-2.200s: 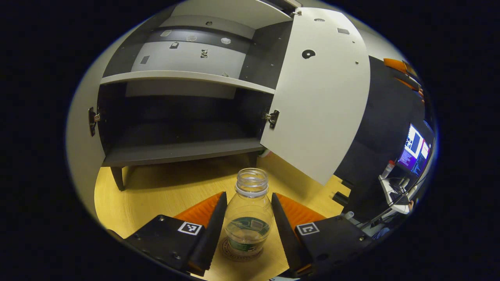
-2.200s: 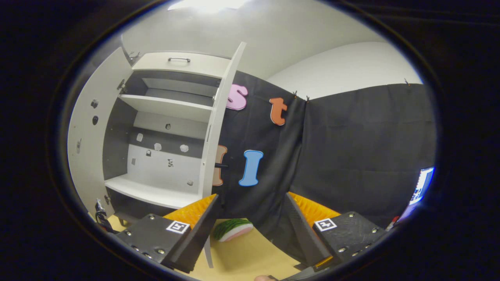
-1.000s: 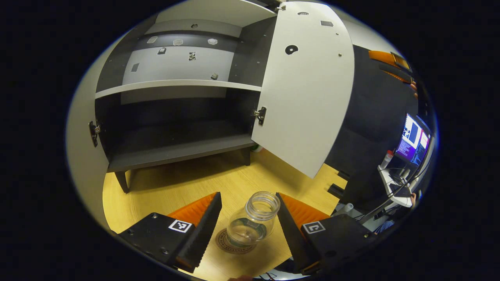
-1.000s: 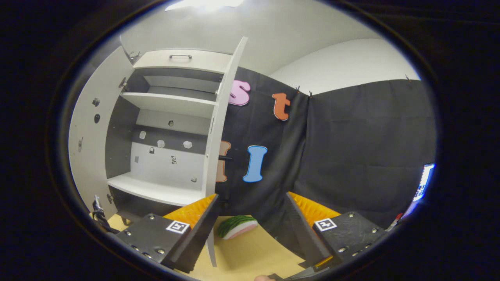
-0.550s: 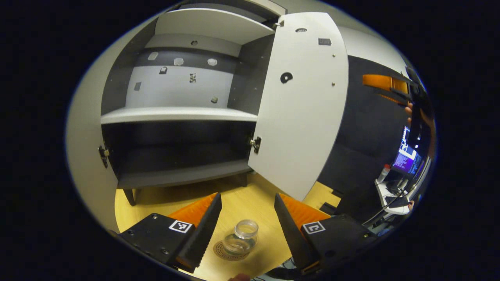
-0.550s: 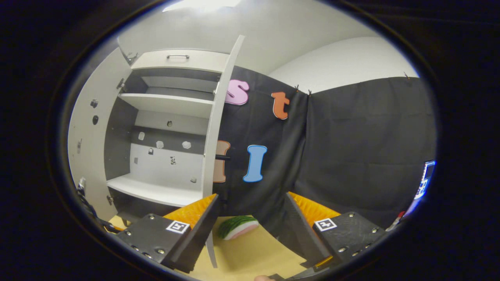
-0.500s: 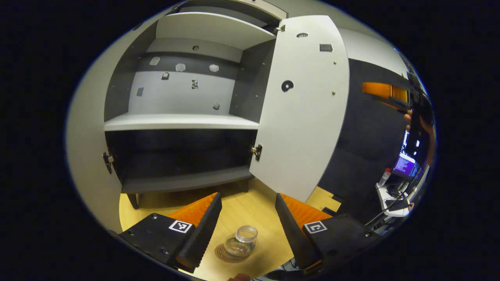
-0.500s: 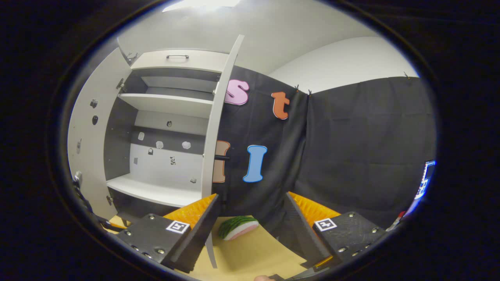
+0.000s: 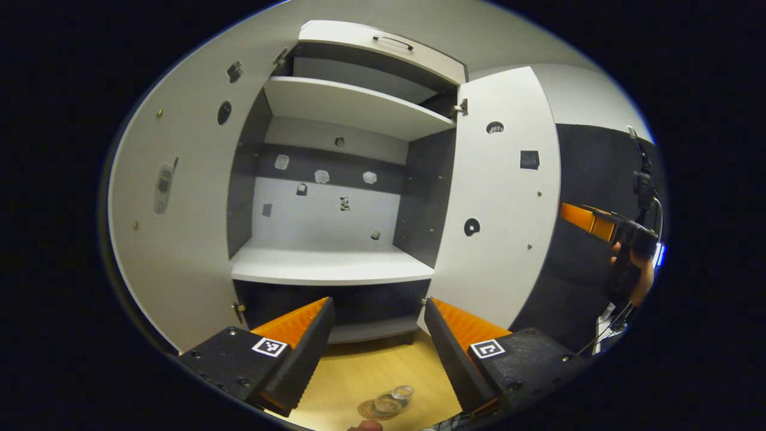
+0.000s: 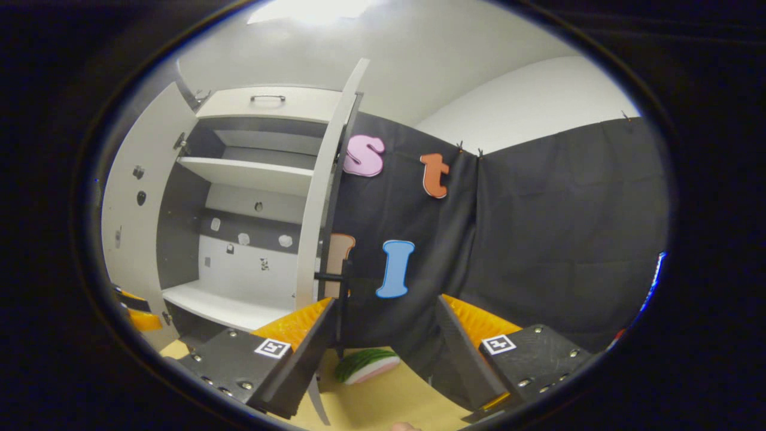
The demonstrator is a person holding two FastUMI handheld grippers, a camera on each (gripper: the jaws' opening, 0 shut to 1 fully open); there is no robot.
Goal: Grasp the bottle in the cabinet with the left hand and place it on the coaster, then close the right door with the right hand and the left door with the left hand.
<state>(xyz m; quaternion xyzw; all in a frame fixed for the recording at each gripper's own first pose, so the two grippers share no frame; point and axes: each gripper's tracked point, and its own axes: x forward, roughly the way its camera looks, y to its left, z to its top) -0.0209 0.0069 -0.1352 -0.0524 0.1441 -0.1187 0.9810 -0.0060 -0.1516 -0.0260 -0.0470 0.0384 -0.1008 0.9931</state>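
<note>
The bottle (image 9: 394,400), clear, uncapped and probably light and slippery, stands on the coaster (image 9: 372,410) on the wooden table (image 9: 365,371), well below our left gripper (image 9: 376,344), whose fingers are spread and empty. We judge the right door (image 10: 315,203) stiff; its handle (image 10: 331,276) or edge is the place to push. Our right gripper (image 10: 383,341) is spread wide, touching nothing.

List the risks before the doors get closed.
The right door stands edge-on to the right hand-held gripper, so a push could glance off its thin edge. The bottle on the coaster sits low between the open fingers of the left hand-held gripper; a careless sweep toward the left door might topple it.
</note>
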